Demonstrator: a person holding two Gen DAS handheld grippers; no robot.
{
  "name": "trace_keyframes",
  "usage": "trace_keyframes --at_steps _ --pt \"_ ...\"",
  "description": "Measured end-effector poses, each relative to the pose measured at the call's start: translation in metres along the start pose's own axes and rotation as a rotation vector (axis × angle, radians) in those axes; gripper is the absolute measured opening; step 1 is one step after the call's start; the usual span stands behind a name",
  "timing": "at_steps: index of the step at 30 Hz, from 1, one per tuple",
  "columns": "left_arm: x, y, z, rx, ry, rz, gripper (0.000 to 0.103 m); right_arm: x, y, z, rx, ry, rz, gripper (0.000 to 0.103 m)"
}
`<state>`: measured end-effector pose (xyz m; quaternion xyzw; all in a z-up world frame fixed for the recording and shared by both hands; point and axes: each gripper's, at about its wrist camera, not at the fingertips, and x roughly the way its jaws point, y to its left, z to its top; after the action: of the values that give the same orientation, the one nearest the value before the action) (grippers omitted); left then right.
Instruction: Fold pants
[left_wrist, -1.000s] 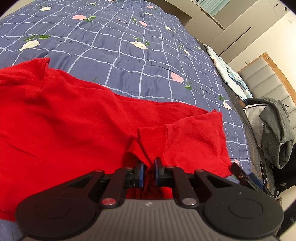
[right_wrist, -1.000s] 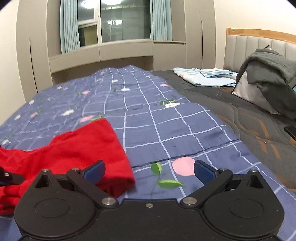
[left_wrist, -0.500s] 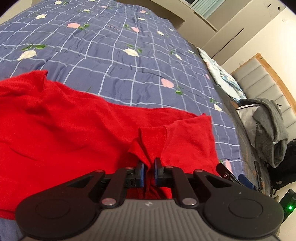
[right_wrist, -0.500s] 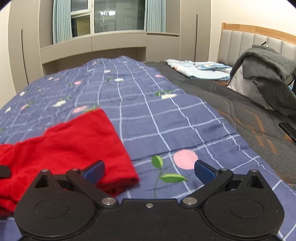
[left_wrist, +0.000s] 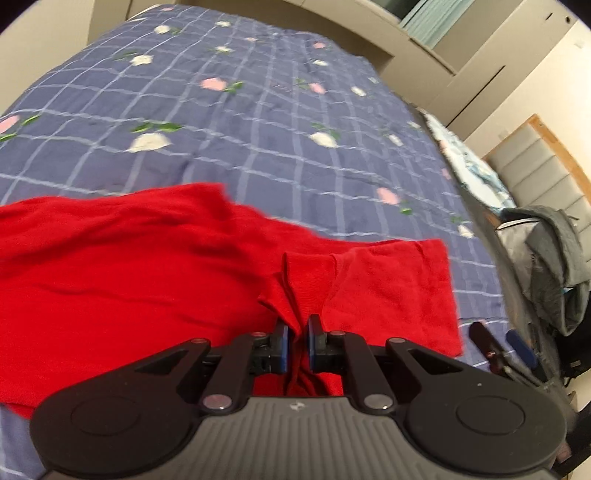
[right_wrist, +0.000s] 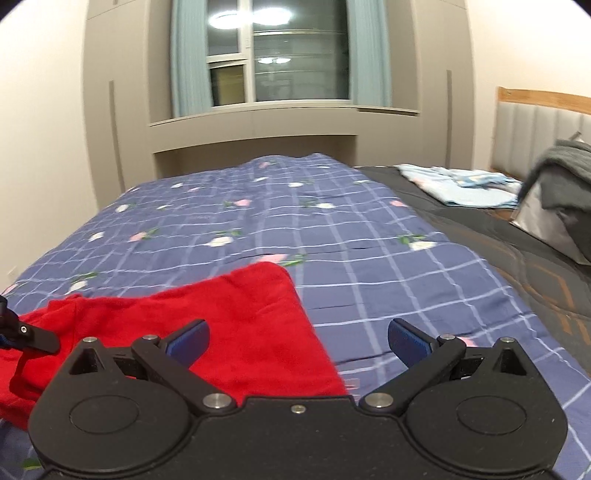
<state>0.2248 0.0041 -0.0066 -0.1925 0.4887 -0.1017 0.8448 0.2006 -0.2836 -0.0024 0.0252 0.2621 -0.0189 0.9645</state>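
Observation:
Red pants (left_wrist: 129, 280) lie spread on a blue checked floral bedspread (left_wrist: 258, 122). My left gripper (left_wrist: 298, 341) is shut on a pinched fold of the red pants and lifts it into a small ridge. In the right wrist view the pants (right_wrist: 240, 325) lie at lower left, ending in a squared edge. My right gripper (right_wrist: 299, 339) is open and empty above that edge, its left fingertip over the red cloth. The right gripper's tips also show in the left wrist view (left_wrist: 502, 347).
A grey jacket (left_wrist: 554, 258) is draped over a bag at the padded headboard (right_wrist: 546, 125) on the right. Light blue folded bedding (right_wrist: 461, 184) lies on a dark quilt (right_wrist: 517, 258). Cabinets and a window (right_wrist: 277, 62) stand beyond the bed.
Both grippers have risen and tilted, so more of the bed and room shows. The left keeps its grip on the fold; the right stays open and now hangs over the pants' edge.

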Motion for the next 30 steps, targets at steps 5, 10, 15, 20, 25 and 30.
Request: trace_keyframes --at_steps 5,10,15,20,25,30 --pt "0.004 0.031 -0.001 -0.032 0.03 0.028 0.01 0.001 0.024 -0.005 -0.035 0.033 0.051 0.102" --pt "0.015 0.051 -0.007 -0.071 0.053 0.035 0.012 0.012 0.04 -0.013 -0.093 0.079 0.078 0.102" --pt "0.009 0.054 -0.006 -0.117 0.037 0.036 0.067 0.028 0.03 -0.004 -0.127 0.084 0.058 0.102" --pt "0.009 0.036 -0.002 -0.038 -0.039 0.149 0.08 0.056 0.014 0.017 -0.124 0.068 0.029 0.102" --pt "0.03 0.035 -0.005 -0.001 0.001 0.262 0.08 0.088 0.015 0.03 -0.151 0.083 0.028 0.102" --pt "0.037 0.039 -0.01 0.009 -0.003 0.266 0.084 0.111 0.023 0.024 -0.225 0.11 0.008 0.102"
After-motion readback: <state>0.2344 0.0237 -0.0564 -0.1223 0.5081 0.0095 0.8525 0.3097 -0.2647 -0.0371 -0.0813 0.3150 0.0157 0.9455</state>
